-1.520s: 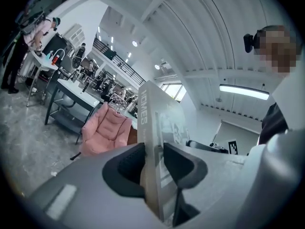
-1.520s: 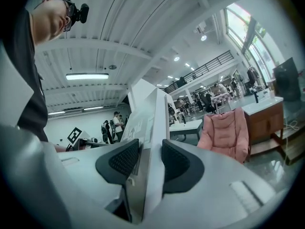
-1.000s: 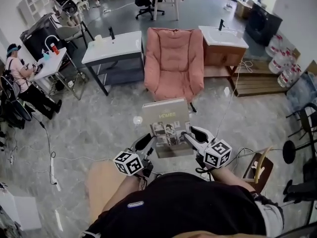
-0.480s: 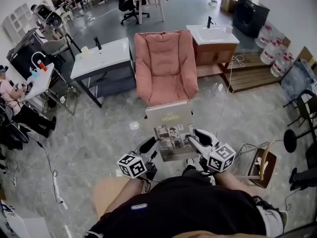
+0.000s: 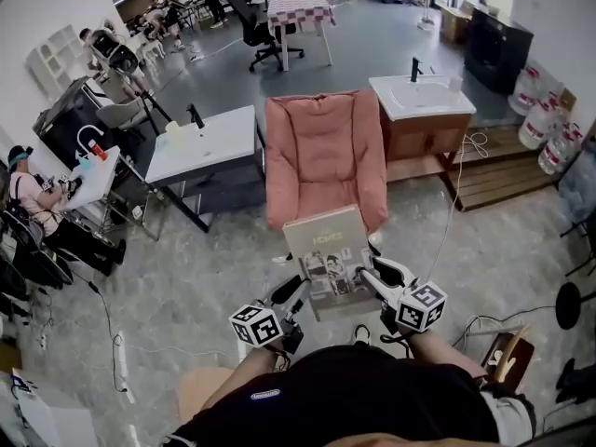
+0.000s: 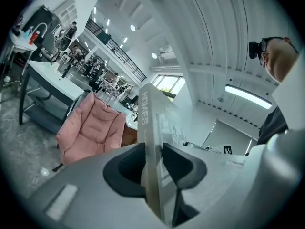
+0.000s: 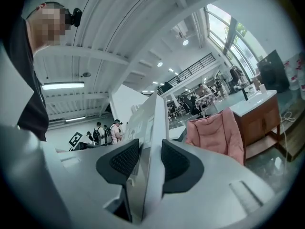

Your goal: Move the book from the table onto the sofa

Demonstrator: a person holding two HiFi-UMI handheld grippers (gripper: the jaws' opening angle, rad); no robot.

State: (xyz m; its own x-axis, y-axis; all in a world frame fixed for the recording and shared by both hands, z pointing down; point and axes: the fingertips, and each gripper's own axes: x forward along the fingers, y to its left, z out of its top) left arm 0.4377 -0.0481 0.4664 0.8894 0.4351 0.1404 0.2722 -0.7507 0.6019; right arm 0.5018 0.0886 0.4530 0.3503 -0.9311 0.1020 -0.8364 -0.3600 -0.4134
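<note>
Pink sofa (image 5: 324,161) sits just ahead across the floor (image 5: 200,250); your left gripper (image 5: 296,292) and right gripper (image 5: 369,274) each clamp a side edge of the book (image 5: 326,250), airborne. Pickup done; carry-over and set-down remain.

Open workshop hall, freestanding sink cabinet (image 5: 424,110), pink armchair (image 5: 324,156)

The book (image 5: 328,253) sits near and central, held off the floor; the left gripper (image 5: 292,292) clamps its left edge, the right gripper (image 5: 371,274) its right edge (each with one jaw on either face); just beyond the book's far edge stands the sofa (image 5: 324,152); a table (image 5: 200,145) stands left of the sofa, a sink cabinet (image 5: 424,110) right of it, a pallet (image 5: 498,170) farther right.
</note>
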